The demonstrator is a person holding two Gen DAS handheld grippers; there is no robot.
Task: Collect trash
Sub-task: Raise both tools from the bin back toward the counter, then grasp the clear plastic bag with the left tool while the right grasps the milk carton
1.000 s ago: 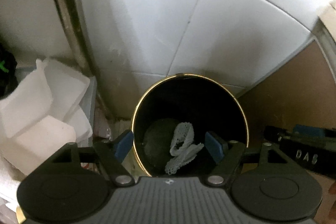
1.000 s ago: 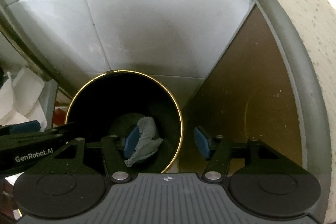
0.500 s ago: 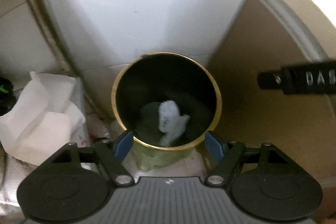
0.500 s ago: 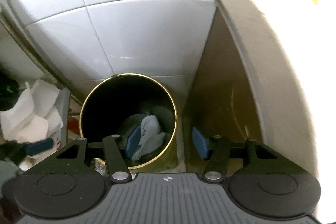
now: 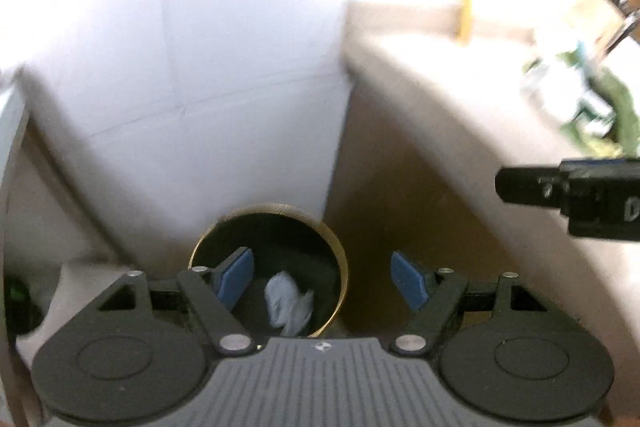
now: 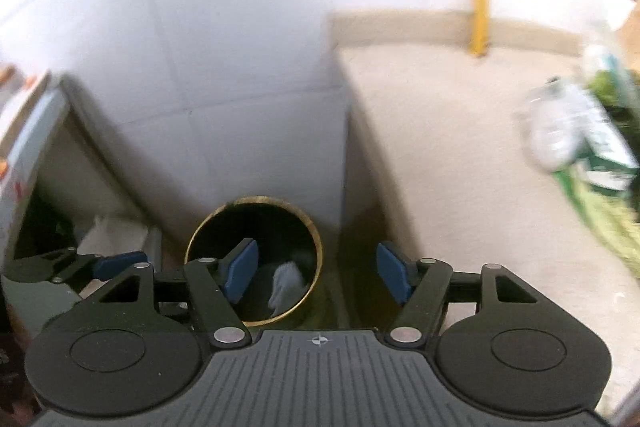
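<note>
Both sets of fingers are empty: the left gripper (image 5: 322, 281) stands wide, the right gripper (image 6: 316, 271) is opening. Both have pulled up from the bin (image 6: 253, 261) — the white crumpled trash (image 6: 286, 281) lies inside. The counter (image 6: 460, 147) beside the bin, now in view, holds blurred litter (image 6: 560, 131) — likely next.

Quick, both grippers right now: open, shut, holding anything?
Left gripper: open, empty; the crumpled white trash lies down in the bin.
Right gripper: jaws opening, nothing between them.
</note>
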